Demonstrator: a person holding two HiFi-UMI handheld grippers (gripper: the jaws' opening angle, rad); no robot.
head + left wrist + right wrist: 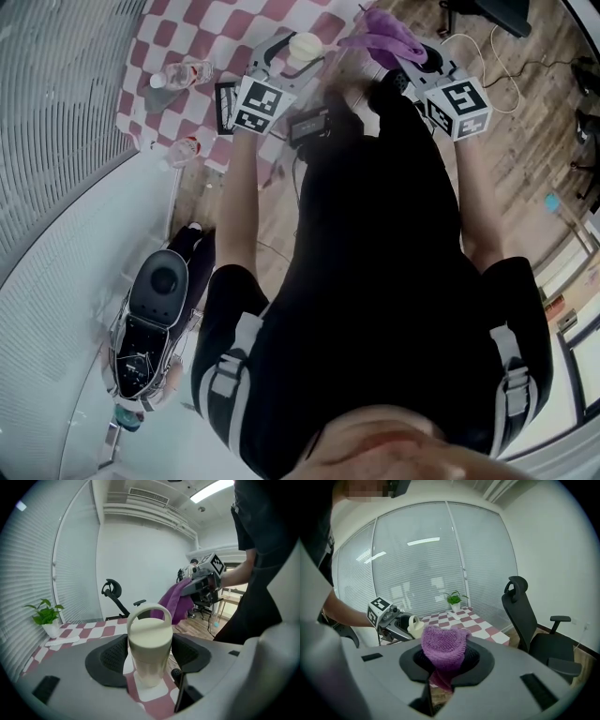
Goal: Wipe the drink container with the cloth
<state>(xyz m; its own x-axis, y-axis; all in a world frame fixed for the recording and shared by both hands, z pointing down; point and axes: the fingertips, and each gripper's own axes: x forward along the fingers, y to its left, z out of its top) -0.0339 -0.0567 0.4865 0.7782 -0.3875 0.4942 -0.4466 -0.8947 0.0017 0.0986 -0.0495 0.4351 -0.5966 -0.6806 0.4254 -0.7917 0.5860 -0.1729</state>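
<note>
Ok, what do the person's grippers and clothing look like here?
Both the left gripper and right gripper have light grey shells, black textured pads and a white cube with black square markers. The person wears a black short-sleeved top with grey shoulder straps.

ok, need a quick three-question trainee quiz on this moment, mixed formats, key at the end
1. True or false: the purple cloth is touching the drink container.
2. What is the left gripper shut on? A) nothing B) the drink container C) the cloth
3. Short answer: which gripper carries the cloth?

Key: 1 false, they are apart. 2 B. 3 the right gripper.
</note>
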